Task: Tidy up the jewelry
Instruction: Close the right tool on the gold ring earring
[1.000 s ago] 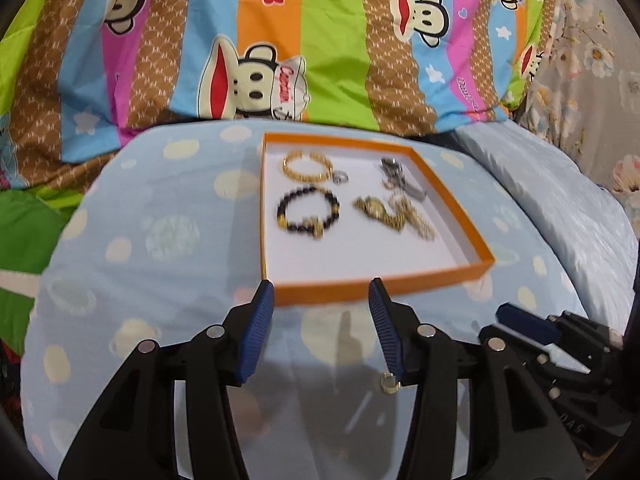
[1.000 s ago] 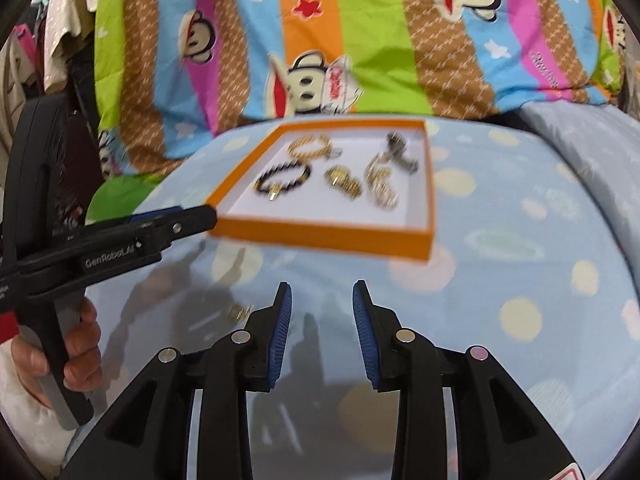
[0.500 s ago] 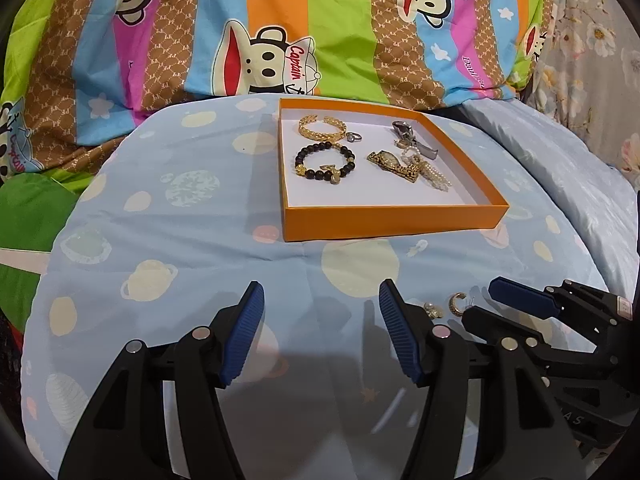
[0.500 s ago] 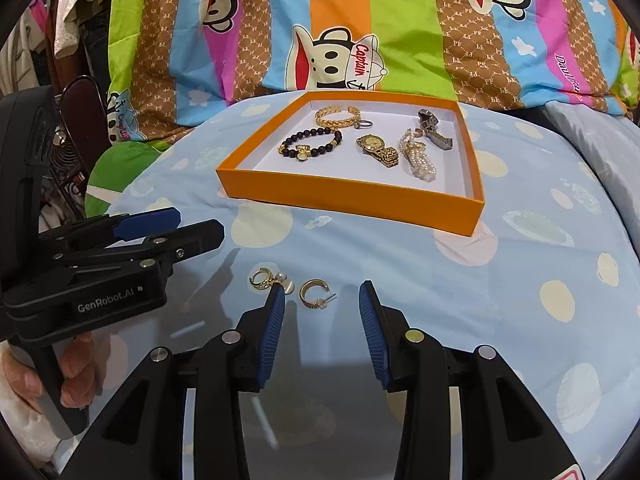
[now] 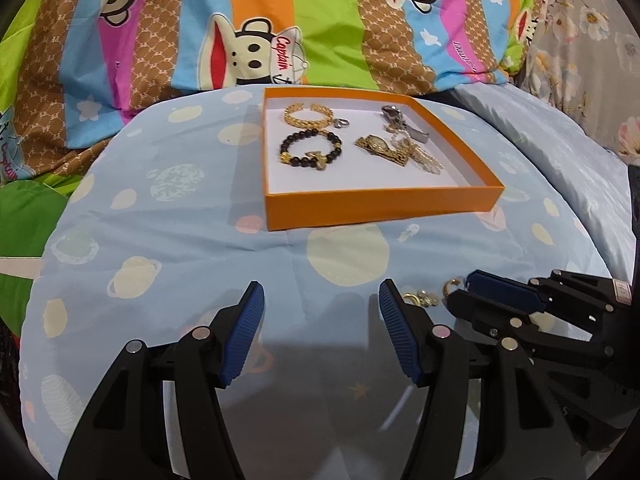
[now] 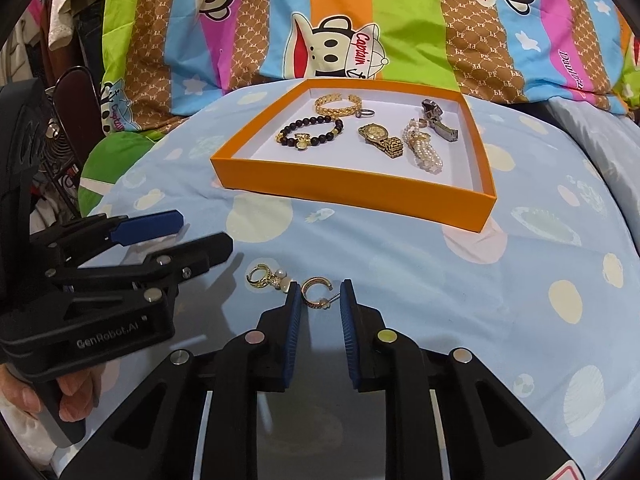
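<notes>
A gold hoop earring point(image 6: 309, 300) lies on the blue spotted bedding point(image 6: 440, 280), caught between the pads of my right gripper point(image 6: 321, 286), whose jaws have closed onto it. Just left of it rests a gold earring with pearls point(image 6: 266, 278). My left gripper point(image 5: 322, 292) stands open over bare bedding with nothing between its fingers; the pearl earring point(image 5: 420, 299) is beside its right finger. Farther back sits the orange box point(image 6: 340, 188) holding a gold bangle point(image 6: 338, 104), a black bead bracelet point(image 6: 310, 132), a gold watch point(image 6: 380, 138), a pearl bracelet point(image 6: 424, 152) and a silver watch point(image 6: 438, 120).
A striped cartoon-monkey quilt point(image 5: 280, 20) rises behind the box. A green cushion point(image 5: 24, 220) lies off the bedding's left edge. A person's hand point(image 6: 24, 396) grips the left gripper's handle. A pale floral cloth point(image 5: 580, 40) hangs at the far right.
Both grippers pulled back from the box and sank toward the bedding. The right jaws narrowed around the hoop earring. The left jaws widened a little.
</notes>
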Demonstrator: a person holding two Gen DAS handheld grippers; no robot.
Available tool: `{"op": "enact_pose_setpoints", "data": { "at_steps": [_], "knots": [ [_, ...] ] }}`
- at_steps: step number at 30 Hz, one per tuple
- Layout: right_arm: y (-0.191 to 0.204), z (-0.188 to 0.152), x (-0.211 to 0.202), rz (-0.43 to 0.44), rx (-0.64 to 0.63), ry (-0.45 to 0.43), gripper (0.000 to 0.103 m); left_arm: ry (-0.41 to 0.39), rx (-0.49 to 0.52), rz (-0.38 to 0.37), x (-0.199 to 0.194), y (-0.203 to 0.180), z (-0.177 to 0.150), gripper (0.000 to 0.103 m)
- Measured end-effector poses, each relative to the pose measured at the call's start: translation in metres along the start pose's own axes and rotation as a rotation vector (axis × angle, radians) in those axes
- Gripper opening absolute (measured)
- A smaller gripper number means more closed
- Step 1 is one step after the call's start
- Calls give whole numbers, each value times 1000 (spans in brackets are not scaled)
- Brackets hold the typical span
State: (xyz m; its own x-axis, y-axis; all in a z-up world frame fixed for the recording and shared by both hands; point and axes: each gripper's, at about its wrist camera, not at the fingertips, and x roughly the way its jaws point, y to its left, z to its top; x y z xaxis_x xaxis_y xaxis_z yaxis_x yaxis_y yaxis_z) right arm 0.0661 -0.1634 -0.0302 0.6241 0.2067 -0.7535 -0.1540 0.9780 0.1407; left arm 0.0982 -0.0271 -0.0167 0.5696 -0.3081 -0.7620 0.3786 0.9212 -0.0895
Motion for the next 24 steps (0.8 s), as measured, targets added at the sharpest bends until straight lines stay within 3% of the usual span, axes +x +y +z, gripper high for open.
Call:
{"op": "enact_pose_setpoints", "data": {
  "at_steps": [12, 20, 23, 24],
  "knots": [
    [-31, 3, -13, -32, 95, -40, 18, 31, 100, -61, 6, -31, -4, 59],
    [-36, 4, -12, -25, 125, -35, 18, 48, 140, -19, 18, -46, -1, 59],
    [-37, 4, -13, -26, 134, -37, 18, 43, 134, -21, 18, -46, 0, 52],
    [-38, 4, -13, -27, 136, -39, 18, 41, 132, -24, 18, -45, 0, 44]
  ]
}}
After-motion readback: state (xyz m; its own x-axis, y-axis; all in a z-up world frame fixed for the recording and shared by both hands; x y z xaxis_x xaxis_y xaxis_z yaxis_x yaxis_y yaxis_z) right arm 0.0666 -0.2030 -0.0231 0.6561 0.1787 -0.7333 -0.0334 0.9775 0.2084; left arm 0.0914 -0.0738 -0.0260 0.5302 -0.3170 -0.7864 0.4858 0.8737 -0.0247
